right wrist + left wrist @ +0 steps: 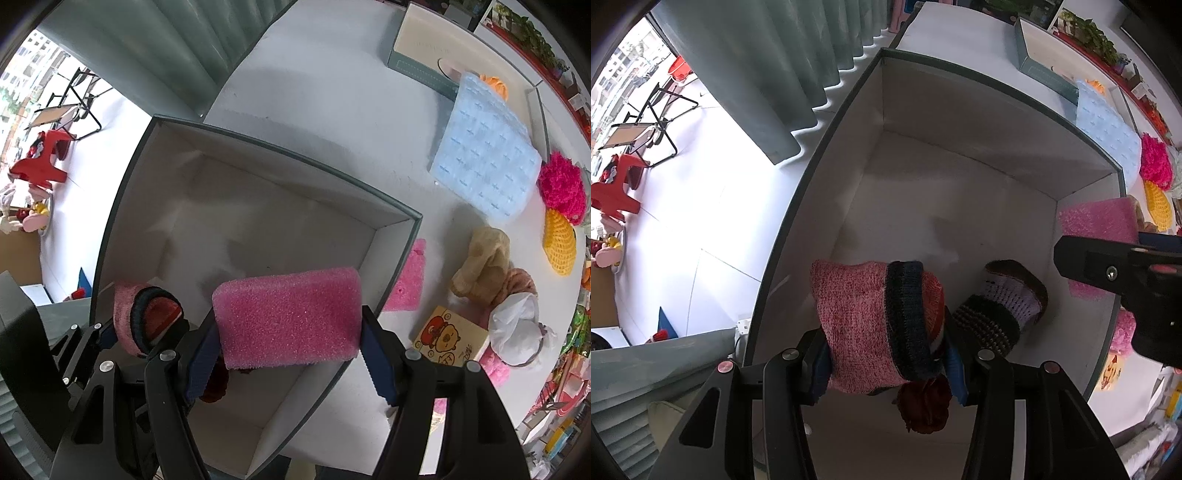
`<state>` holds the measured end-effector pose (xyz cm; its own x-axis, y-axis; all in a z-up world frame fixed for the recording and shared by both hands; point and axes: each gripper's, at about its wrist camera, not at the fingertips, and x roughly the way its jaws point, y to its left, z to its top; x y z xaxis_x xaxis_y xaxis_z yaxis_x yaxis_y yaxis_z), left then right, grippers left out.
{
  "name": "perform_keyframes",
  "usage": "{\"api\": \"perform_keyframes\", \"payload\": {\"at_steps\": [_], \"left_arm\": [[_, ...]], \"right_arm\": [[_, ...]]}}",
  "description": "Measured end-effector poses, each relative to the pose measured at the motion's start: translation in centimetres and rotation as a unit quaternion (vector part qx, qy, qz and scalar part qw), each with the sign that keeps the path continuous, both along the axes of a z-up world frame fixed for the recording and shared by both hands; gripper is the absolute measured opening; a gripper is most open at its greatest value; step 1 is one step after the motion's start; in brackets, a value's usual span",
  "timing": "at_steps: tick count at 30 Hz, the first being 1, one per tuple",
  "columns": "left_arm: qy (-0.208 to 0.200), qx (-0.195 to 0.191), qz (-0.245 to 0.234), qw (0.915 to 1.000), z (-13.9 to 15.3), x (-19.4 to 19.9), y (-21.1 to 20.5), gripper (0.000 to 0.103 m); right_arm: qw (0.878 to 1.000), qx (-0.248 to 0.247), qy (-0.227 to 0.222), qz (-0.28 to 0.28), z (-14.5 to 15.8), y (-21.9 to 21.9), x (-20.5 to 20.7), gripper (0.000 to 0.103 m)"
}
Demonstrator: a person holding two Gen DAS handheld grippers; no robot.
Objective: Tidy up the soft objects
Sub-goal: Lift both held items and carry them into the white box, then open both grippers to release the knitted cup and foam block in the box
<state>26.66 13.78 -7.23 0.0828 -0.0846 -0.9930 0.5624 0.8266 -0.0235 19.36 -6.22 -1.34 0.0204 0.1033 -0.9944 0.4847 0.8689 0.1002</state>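
Left wrist view: both grippers hang over the open box (960, 206) with soft goods clamped.

Low centre, the left gripper (886, 350) pinches a pink knitted hat (857, 317) above a striped knit (1004, 314) on the box floor; in the right wrist view the right gripper (288, 350) squeezes a pink sponge (291, 317) at lower centre, probably for dropping inside.

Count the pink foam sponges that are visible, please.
2. One pink foam sponge is clamped in the right gripper over the box; the second sponge lies on the table beside it. Others may be hidden.
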Motion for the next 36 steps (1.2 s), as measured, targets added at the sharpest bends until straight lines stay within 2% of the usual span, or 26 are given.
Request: {"api": "perform_keyframes", "payload": {"at_steps": [11, 14, 15, 16, 18, 19, 22, 23, 24, 28, 36], "left_arm": [[0.003, 0.005, -0.002, 1.0000, -1.0, 0.4, -0.1, 0.051], [0.007, -0.010, -0.003, 0.9999, -1.0, 0.4, 0.0, 0.052], [0.010, -0.021, -0.003, 0.9997, -0.9, 0.4, 0.1, 0.060], [0.010, -0.035, -0.002, 0.9993, -0.6, 0.4, 0.2, 0.076], [-0.005, -0.053, 0.001, 0.9986, 0.2, 0.1, 0.7, 0.093], [-0.008, -0.058, 0.000, 0.9983, 0.4, 0.0, 0.8, 0.101], [0.006, -0.068, 0.007, 0.9977, 0.7, -0.2, 1.1, 0.102], [0.008, -0.071, 0.012, 0.9974, 0.8, -0.3, 1.2, 0.102], [0.008, -0.071, 0.017, 0.9973, 0.9, -0.5, 1.3, 0.102], [0.013, -0.064, 0.016, 0.9977, 1.0, -1.0, 1.5, 0.102], [0.038, -0.043, 0.006, 0.9983, 1.3, -1.9, 1.2, 0.102]], "right_arm": [[1.000, 0.002, 0.009, 0.004, -1.1, 0.3, 0.7, 0.073], [1.000, 0.000, 0.009, 0.009, -1.3, 0.5, 1.0, 0.074], [1.000, -0.002, 0.009, 0.013, -1.4, 0.6, 1.1, 0.074], [1.000, -0.004, 0.009, 0.017, -1.4, 0.7, 1.2, 0.074], [1.000, -0.004, -0.002, 0.017, -1.2, 0.8, 1.3, 0.075], [1.000, -0.003, -0.009, 0.017, -1.0, 0.7, 1.1, 0.081], [0.999, -0.010, -0.026, 0.022, -0.3, 0.8, 0.7, 0.091], [0.999, -0.006, -0.038, 0.024, 0.1, 0.8, 0.6, 0.099], [0.999, -0.005, -0.044, 0.025, 0.3, 0.9, 0.5, 0.102], [0.998, -0.026, -0.054, 0.031, 1.2, 1.2, 0.1, 0.103], [0.998, -0.021, -0.059, 0.010, 2.6, 0.2, -2.7, 0.103]]}}
